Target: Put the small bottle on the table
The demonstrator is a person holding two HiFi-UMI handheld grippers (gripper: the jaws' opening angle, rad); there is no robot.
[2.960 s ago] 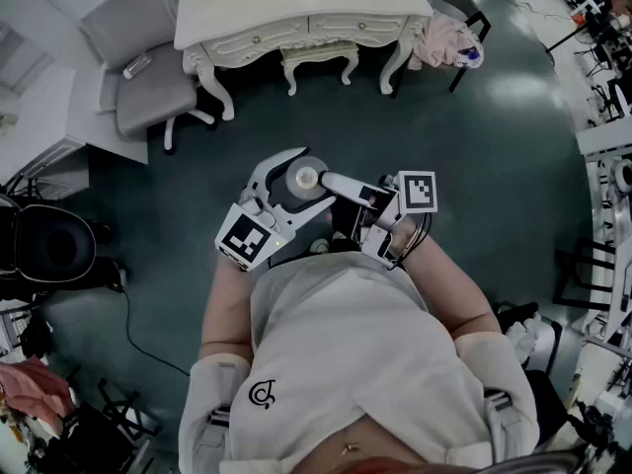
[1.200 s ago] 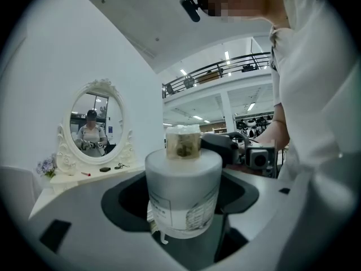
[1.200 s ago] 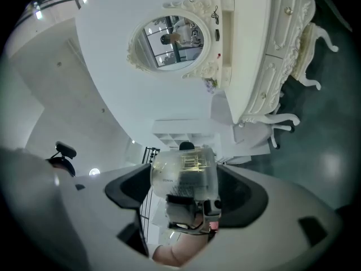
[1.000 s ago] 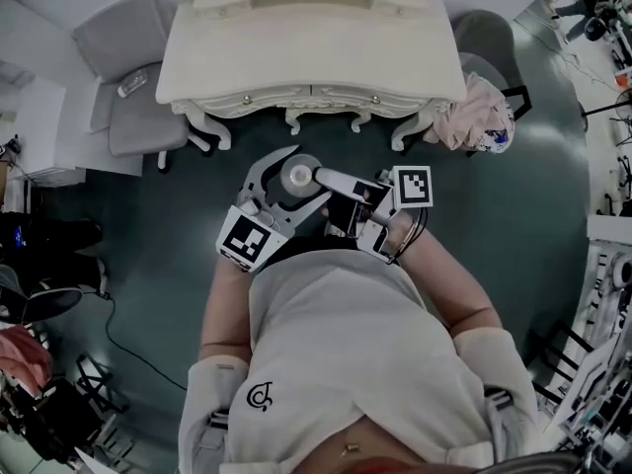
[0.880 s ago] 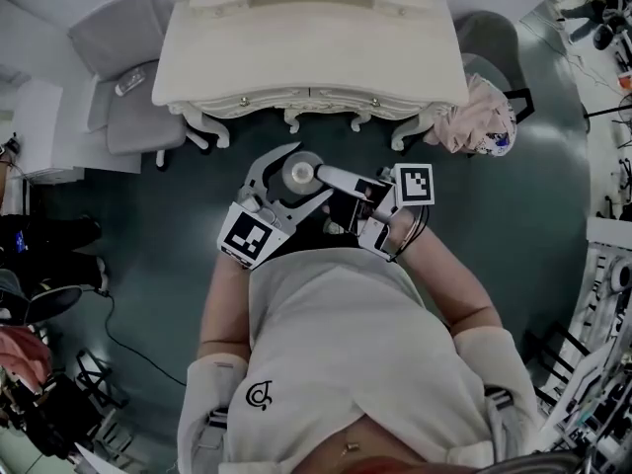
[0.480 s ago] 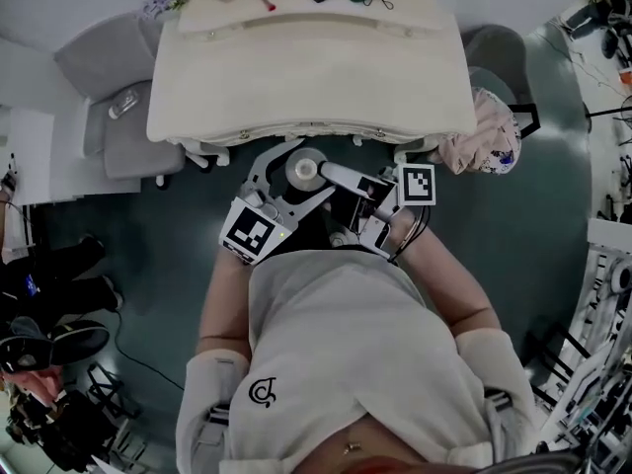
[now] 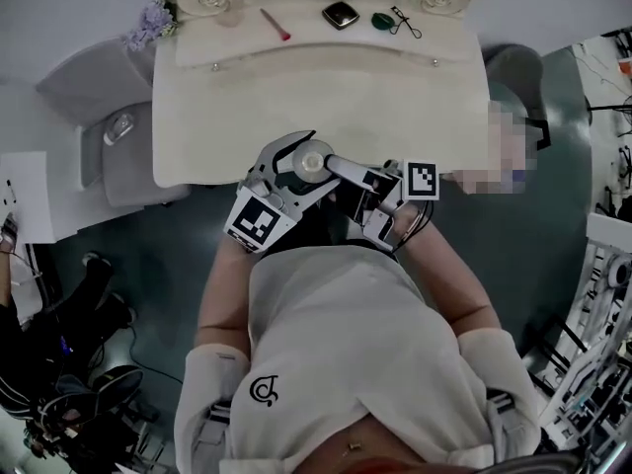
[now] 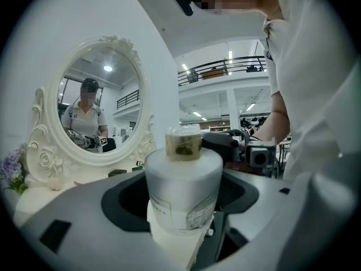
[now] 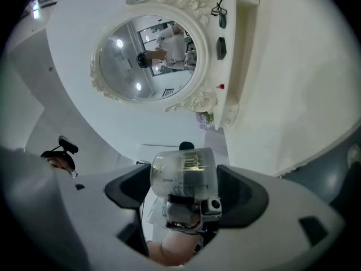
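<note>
The small bottle (image 7: 313, 162), frosted white with a small cap, is upright and held between both grippers over the front edge of the white dressing table (image 7: 316, 87). My left gripper (image 7: 302, 156) is shut on its body from the left; the left gripper view shows the bottle (image 8: 183, 188) filling the space between the jaws. My right gripper (image 7: 334, 166) comes in from the right and is shut on the bottle (image 9: 183, 171), one jaw lying over its top. The bottle's base is hidden, so I cannot tell how high it is above the tabletop.
An oval mirror (image 8: 93, 114) stands at the table's back. A red-tipped stick (image 7: 275, 23), a dark compact (image 7: 341, 14), a green piece (image 7: 382, 20) and an eyelash curler (image 7: 405, 20) lie along a back shelf. A grey chair (image 7: 114, 156) stands at the left.
The person has walked up to the table. The bottle, formerly over the dark floor, is now over the table's front edge. Both grippers hold it as before.
</note>
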